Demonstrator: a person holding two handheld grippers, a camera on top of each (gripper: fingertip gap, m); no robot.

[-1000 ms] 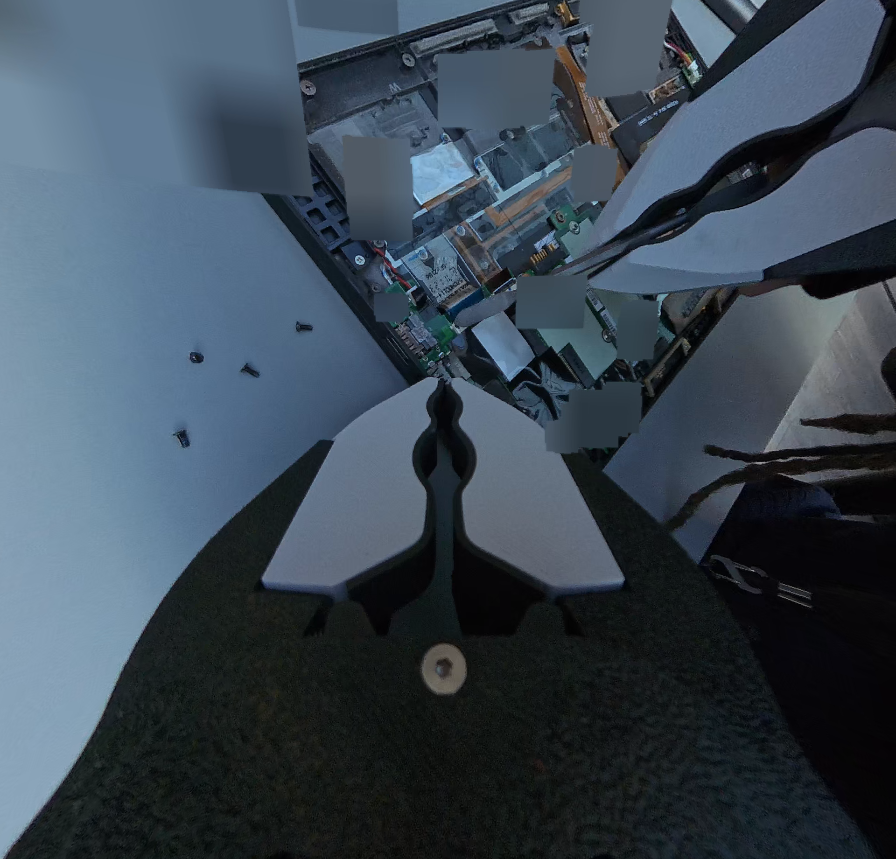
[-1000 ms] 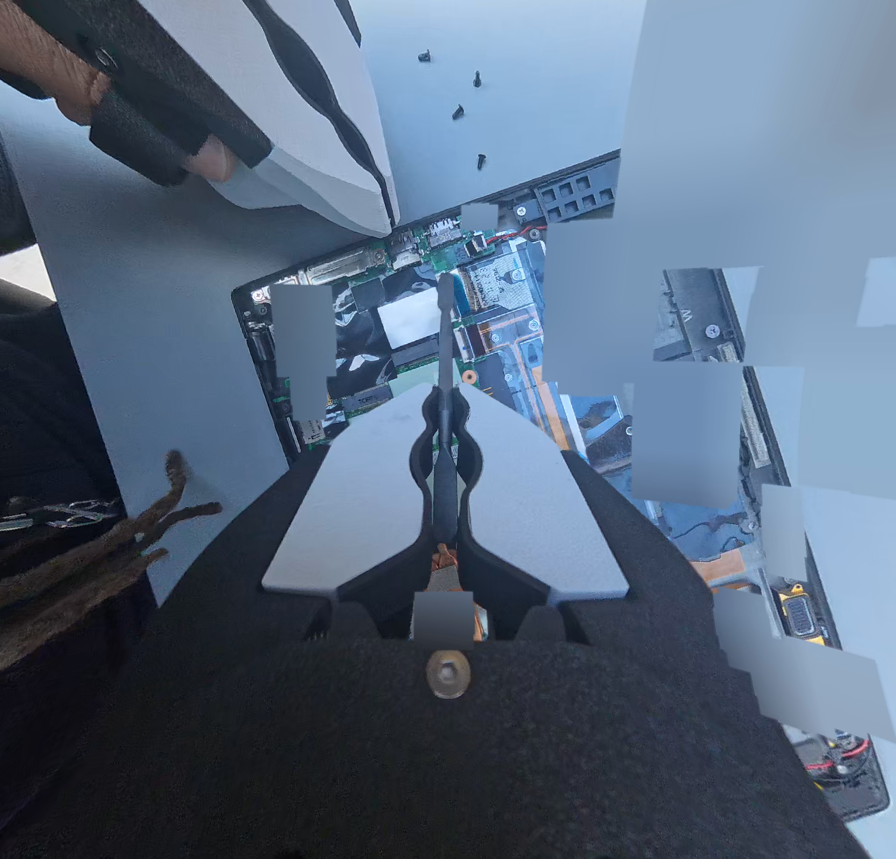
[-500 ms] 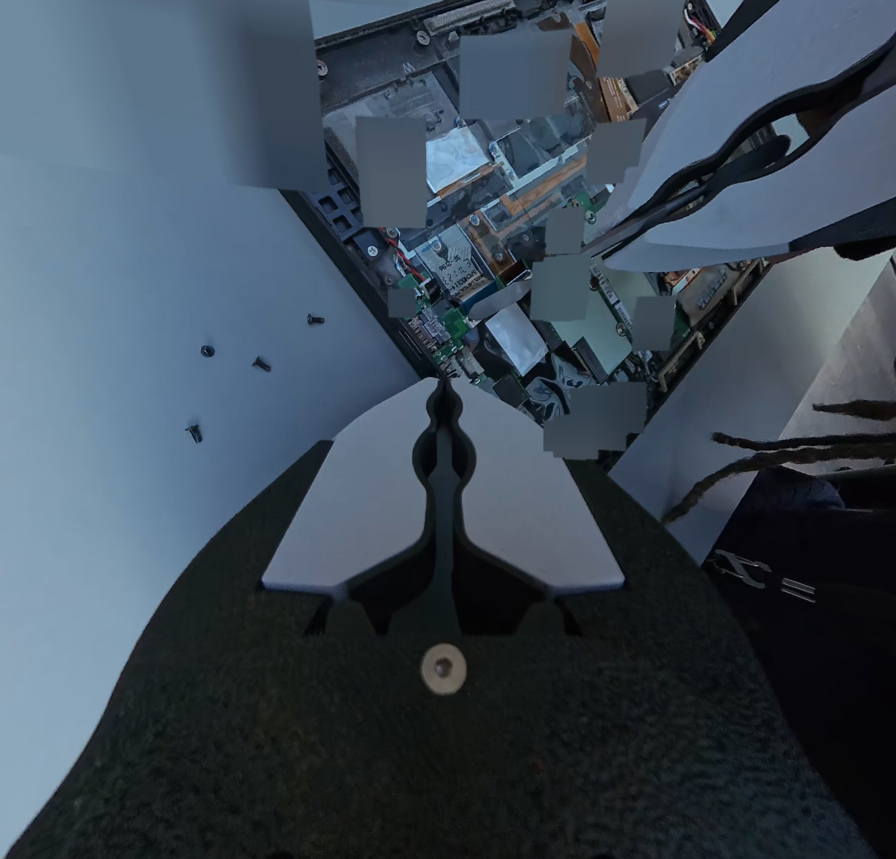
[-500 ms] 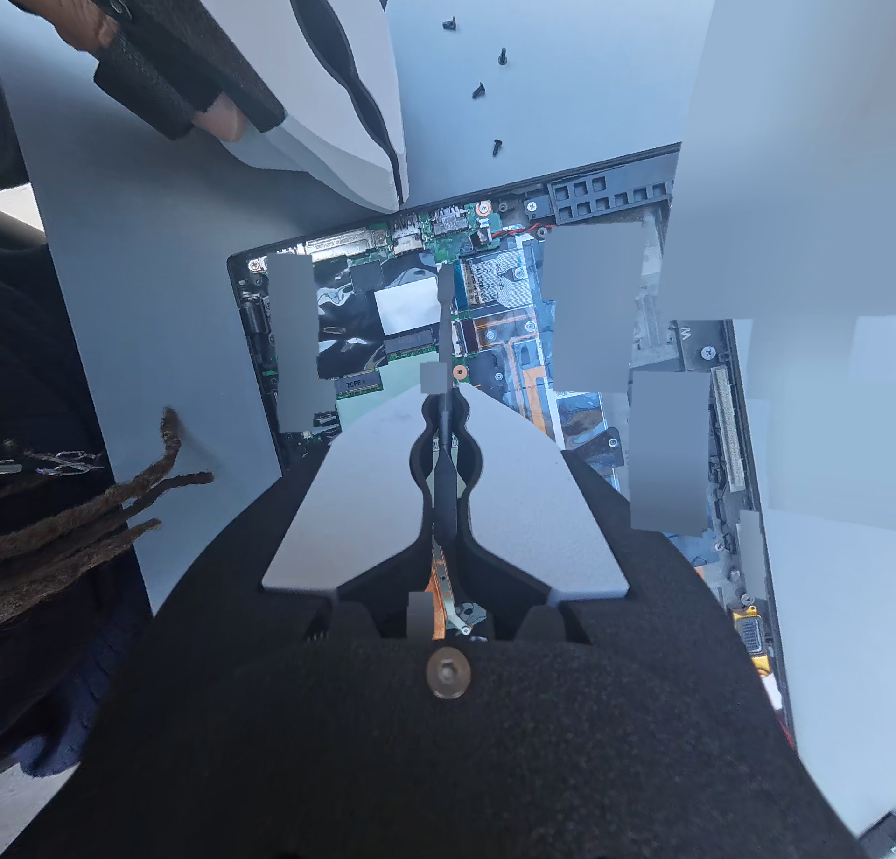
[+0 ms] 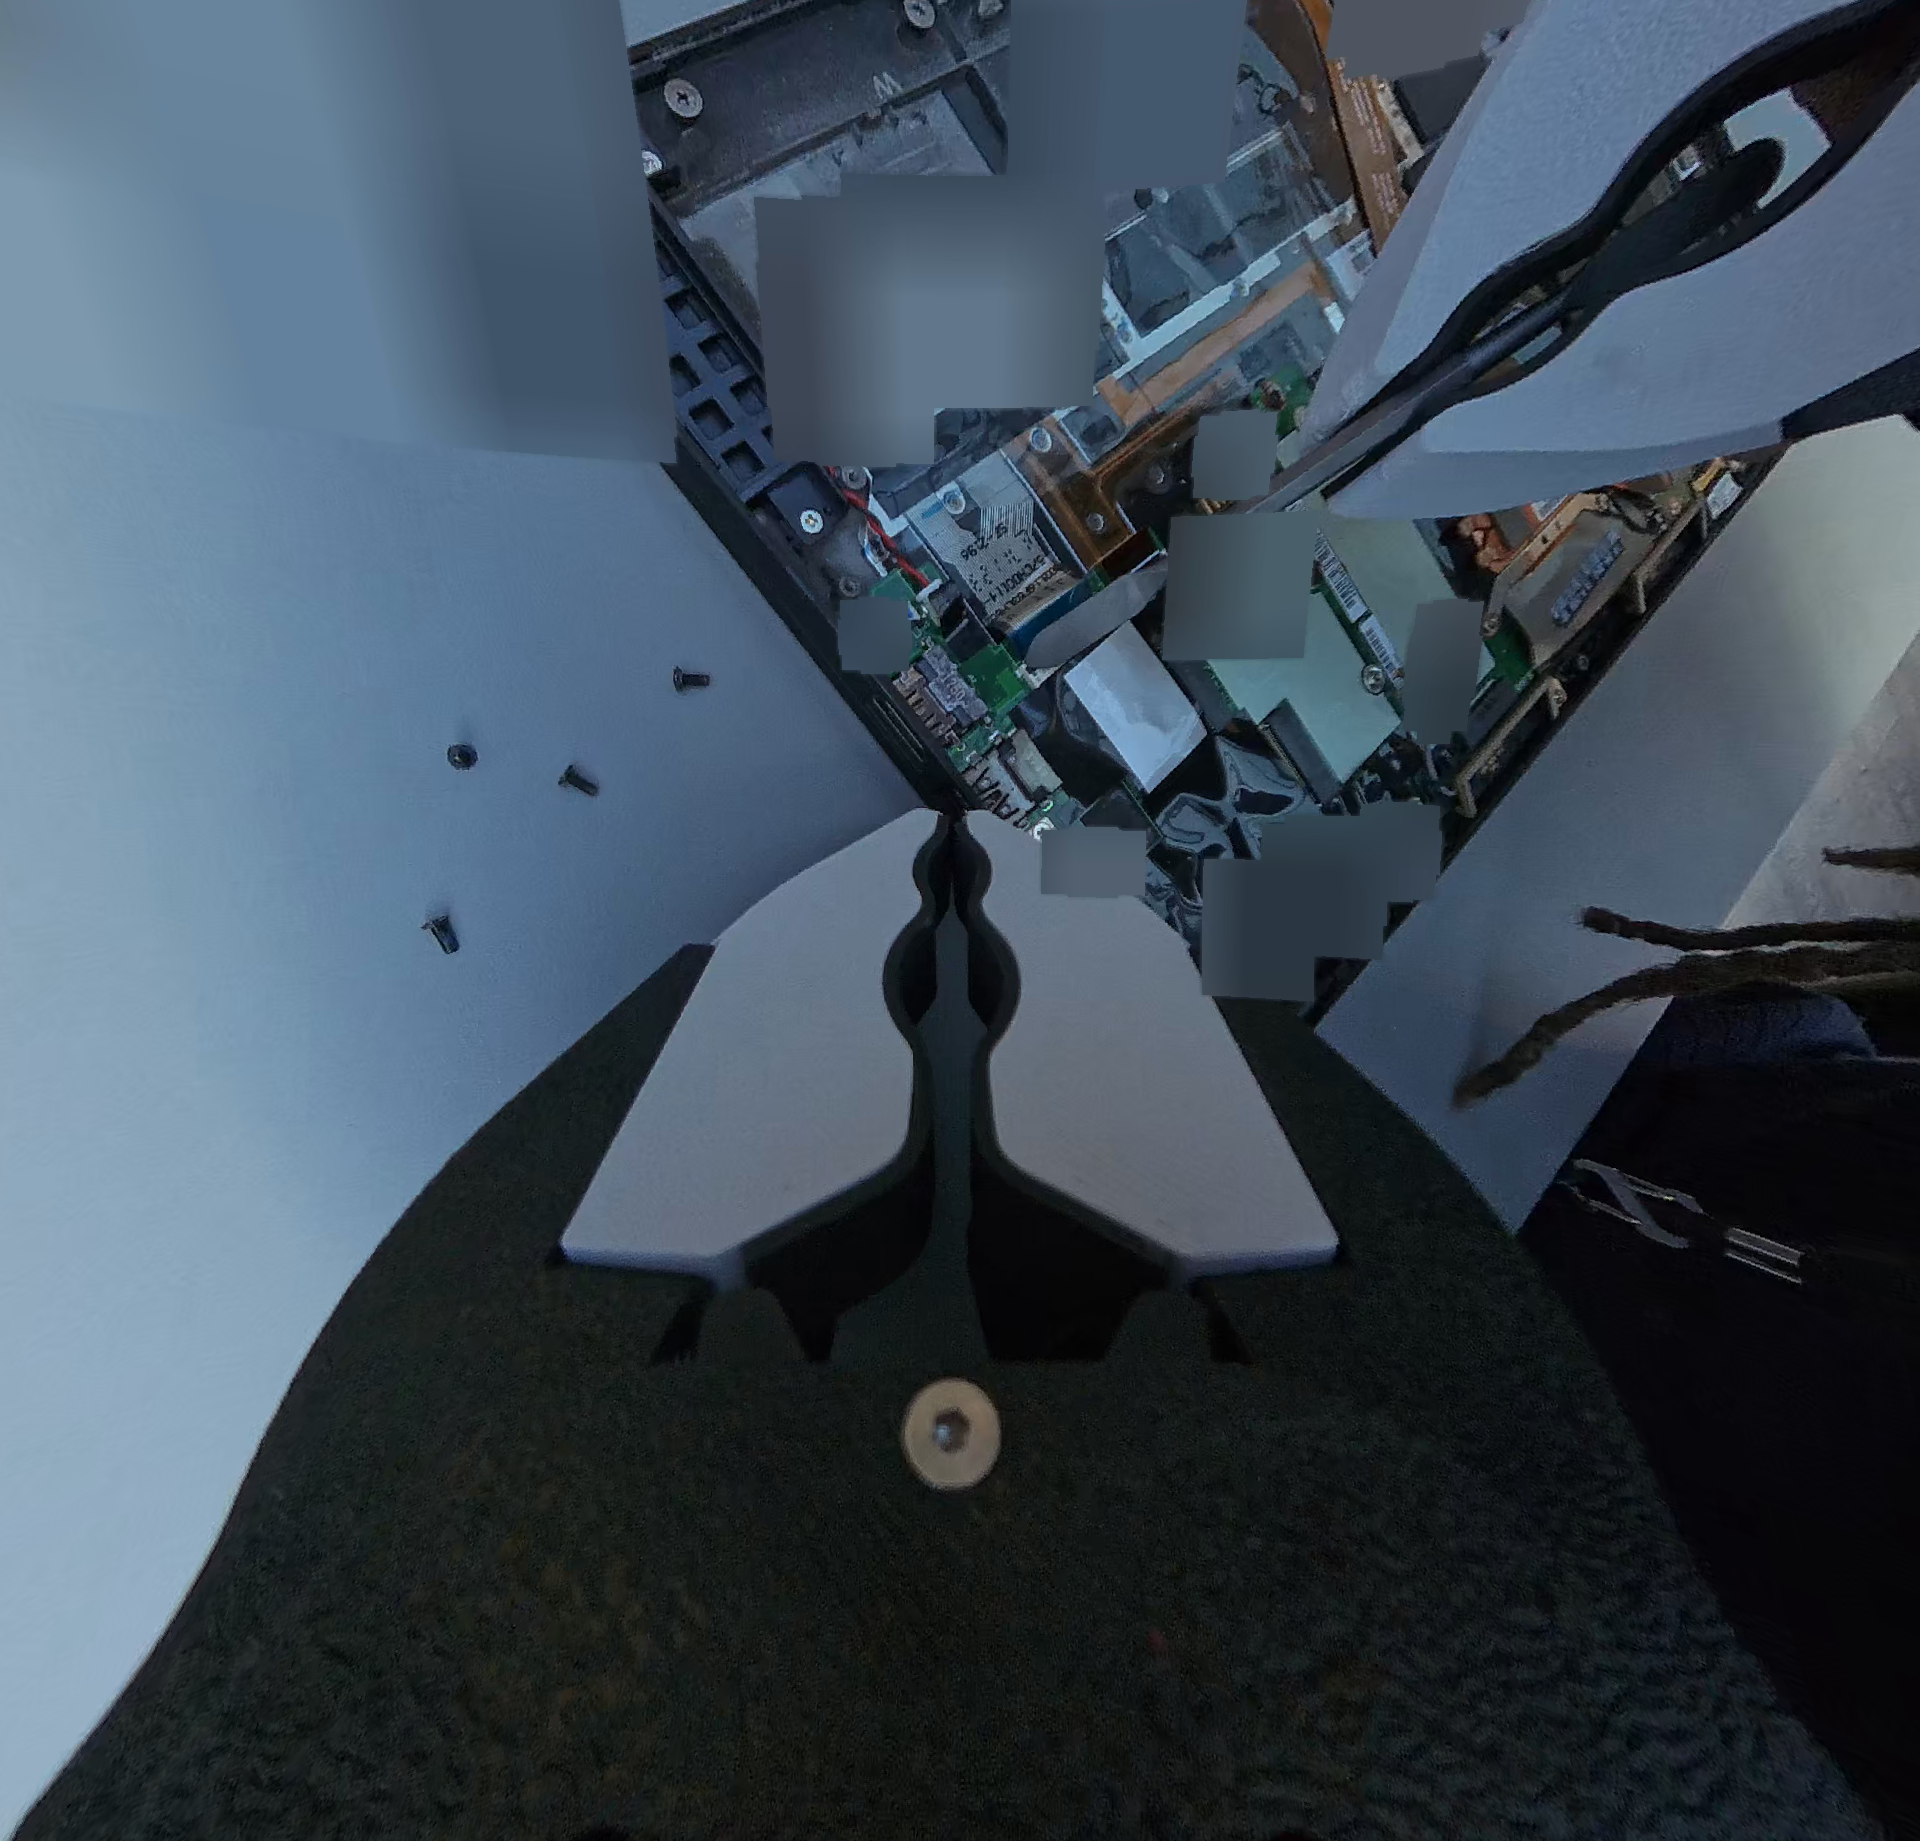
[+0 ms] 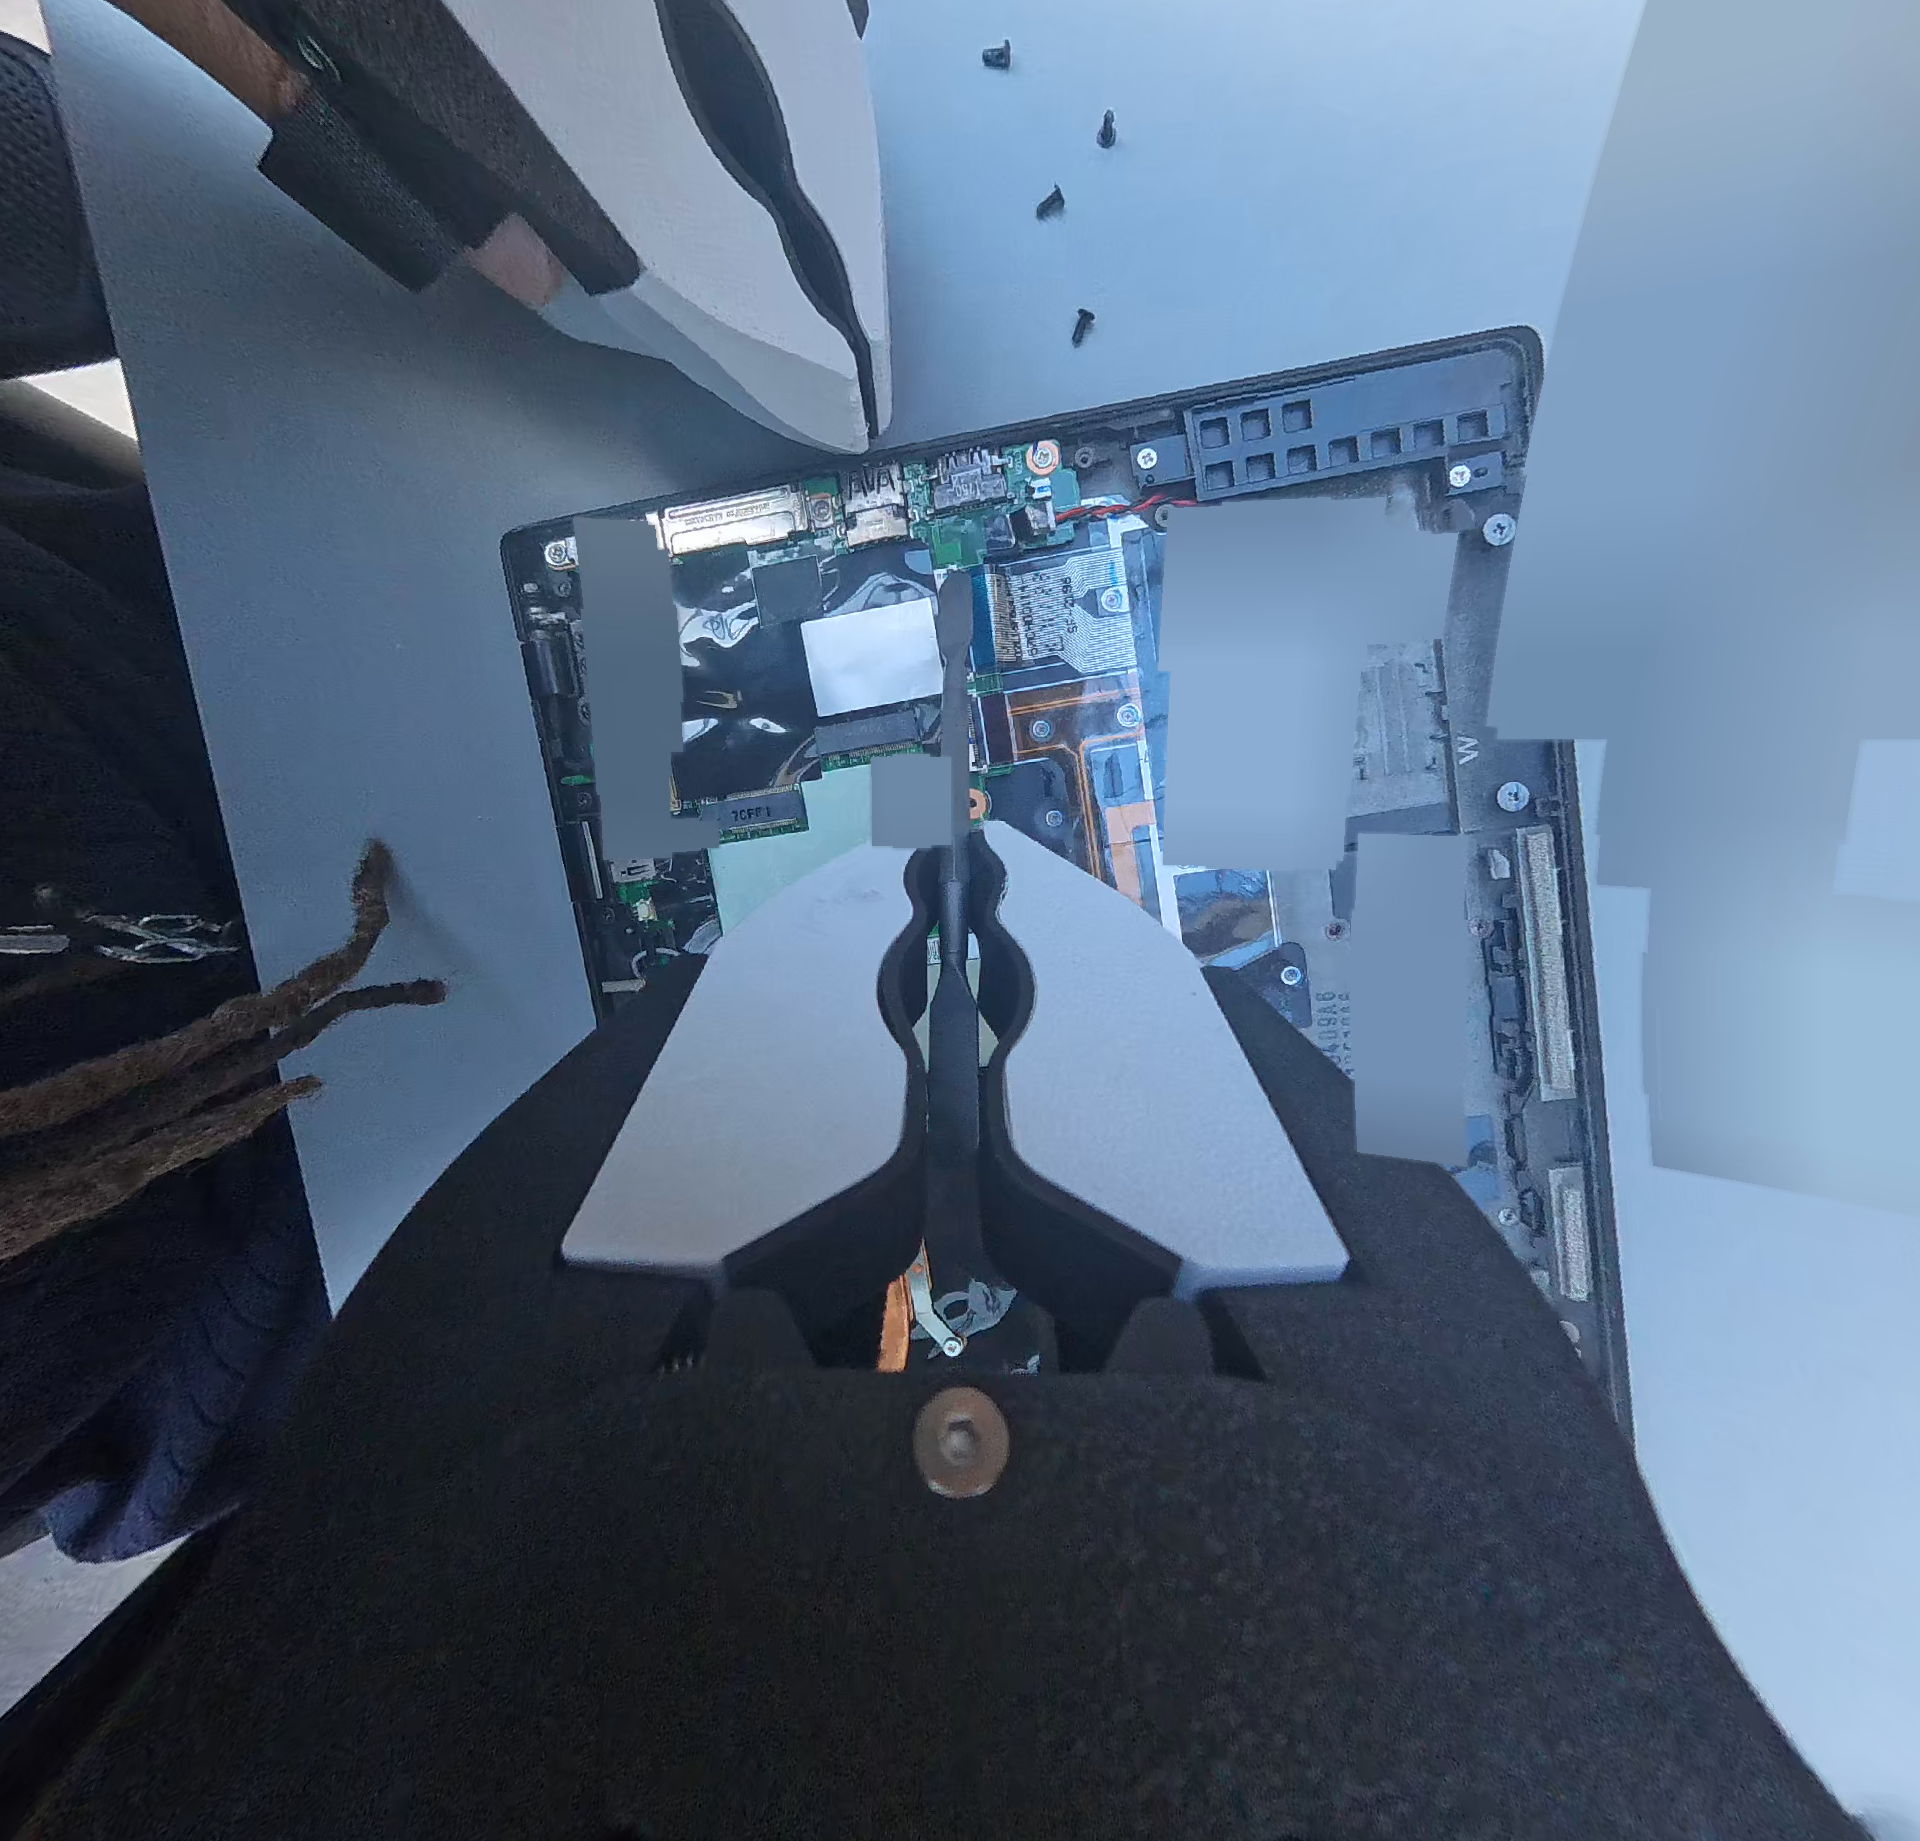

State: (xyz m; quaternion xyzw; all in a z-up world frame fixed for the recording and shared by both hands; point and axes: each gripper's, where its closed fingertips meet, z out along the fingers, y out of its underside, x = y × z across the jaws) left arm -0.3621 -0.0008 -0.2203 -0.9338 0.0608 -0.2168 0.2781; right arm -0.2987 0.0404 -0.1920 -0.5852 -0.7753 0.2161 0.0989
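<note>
Opened-up laptop (image 6: 1475, 648) lies bottom cover off on the pale desk (image 5: 260, 648) — green boards, orange flex cables and black foil showing. The right gripper (image 6: 954, 835) pinches a thin black spudger (image 6: 951, 669), whose flat tip sits over the boards near the laptop's far edge. The left gripper (image 5: 948, 825) has its fingers pressed together on nothing, right at the laptop's edge. Four small black screws (image 5: 577, 778) lie loose on the desk beside it. Much of the inside is blurred out.

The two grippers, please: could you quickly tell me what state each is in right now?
Left gripper: closed, holding nothing, at the opened laptop's edge.
Right gripper: closed on a thin black spudger over the laptop's board.
</note>
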